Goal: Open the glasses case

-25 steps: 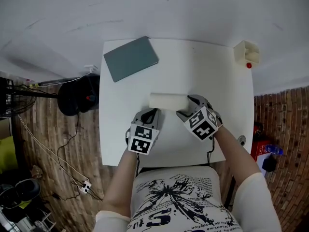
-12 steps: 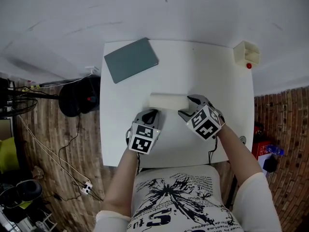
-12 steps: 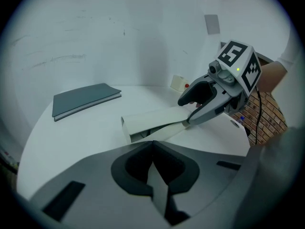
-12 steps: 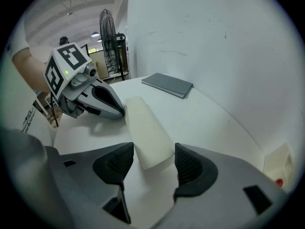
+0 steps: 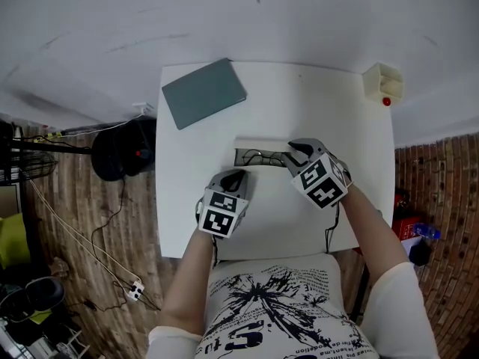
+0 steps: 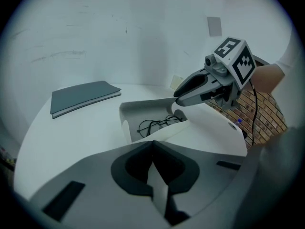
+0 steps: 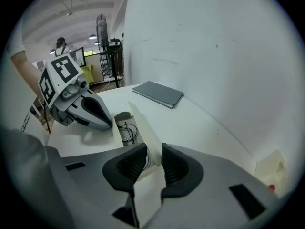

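The white glasses case (image 5: 262, 142) lies open mid-table, its lid raised toward the far side, with thin dark-rimmed glasses (image 5: 258, 158) inside. My left gripper (image 5: 237, 175) is shut on the case's near wall, a thin white flap between its jaws (image 6: 152, 146). My right gripper (image 5: 293, 152) is at the case's right end, its jaws closing on the edge of the lifted lid (image 7: 143, 128), which stands between the pads (image 7: 154, 152). In the left gripper view the glasses (image 6: 157, 124) show in the tray, with the right gripper (image 6: 179, 97) just above its right end.
A grey notebook (image 5: 203, 90) lies at the table's far left corner. A small beige box (image 5: 382, 81) with a red knob (image 5: 386, 102) sits at the far right corner. The white table (image 5: 337, 126) ends close behind both grippers, at the person's torso.
The case was closed before; now its lid is up and the glasses show. My right gripper rose and moved slightly toward the far side with the lid. The left gripper stayed put.
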`<state>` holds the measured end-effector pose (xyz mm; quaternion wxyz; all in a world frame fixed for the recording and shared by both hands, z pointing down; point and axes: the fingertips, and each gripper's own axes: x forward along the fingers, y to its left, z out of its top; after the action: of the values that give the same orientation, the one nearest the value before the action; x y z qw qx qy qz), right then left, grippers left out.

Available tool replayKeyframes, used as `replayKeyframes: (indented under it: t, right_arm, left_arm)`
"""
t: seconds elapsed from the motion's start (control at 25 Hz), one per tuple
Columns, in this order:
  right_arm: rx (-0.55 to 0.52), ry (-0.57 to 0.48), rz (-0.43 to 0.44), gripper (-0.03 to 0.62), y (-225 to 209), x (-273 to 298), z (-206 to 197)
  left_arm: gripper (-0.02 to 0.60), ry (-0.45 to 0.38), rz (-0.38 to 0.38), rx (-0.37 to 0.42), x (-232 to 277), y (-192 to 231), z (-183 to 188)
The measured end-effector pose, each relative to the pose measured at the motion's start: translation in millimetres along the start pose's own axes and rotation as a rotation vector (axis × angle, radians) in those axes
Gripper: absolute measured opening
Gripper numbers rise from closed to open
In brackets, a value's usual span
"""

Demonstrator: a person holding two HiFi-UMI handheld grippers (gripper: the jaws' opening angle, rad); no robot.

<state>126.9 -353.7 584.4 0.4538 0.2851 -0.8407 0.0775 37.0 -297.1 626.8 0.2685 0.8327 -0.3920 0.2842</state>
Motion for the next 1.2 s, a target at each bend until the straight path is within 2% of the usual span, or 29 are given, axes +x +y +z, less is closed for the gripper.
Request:
replayKeyframes:
  t: [0.32,0.6,0.84,0.88,1.0,1.2]
  right_arm:
    - [-0.002,-0.025,-0.05,0.091,-22.2,12.4,9.7]
    - [-0.007,-0.047,-0.105,0.104,-40.1,23.9,13.4]
    - [0.02,-0.061,-0.111,0.116,-44.7,26.6,12.5]
    - [0.027,-0.066,-0.116,0.121,-45.5,26.7,12.9]
    - [0.051,-0.099,-0.128,0.196,-46.6,22.8,19.4]
    - [0.092,-0.17,-0.141,0.199,-41.2,-2.3,30.8]
  left_arm:
    - [0.014,0.001,-0.021,-0.043,-0.4,3.7,1.8]
    - [0.014,-0.004,-0.019,-0.08,0.0,7.2,5.4]
    - [0.014,-0.03,-0.023,-0.127,-1.8,11.7,9.6]
    - [0.014,-0.03,-0.024,-0.129,-1.8,11.8,9.3]
    - [0.014,-0.028,-0.028,-0.125,-1.3,11.7,8.6]
    - [0.014,-0.041,-0.039,-0.149,-5.7,13.0,6.6]
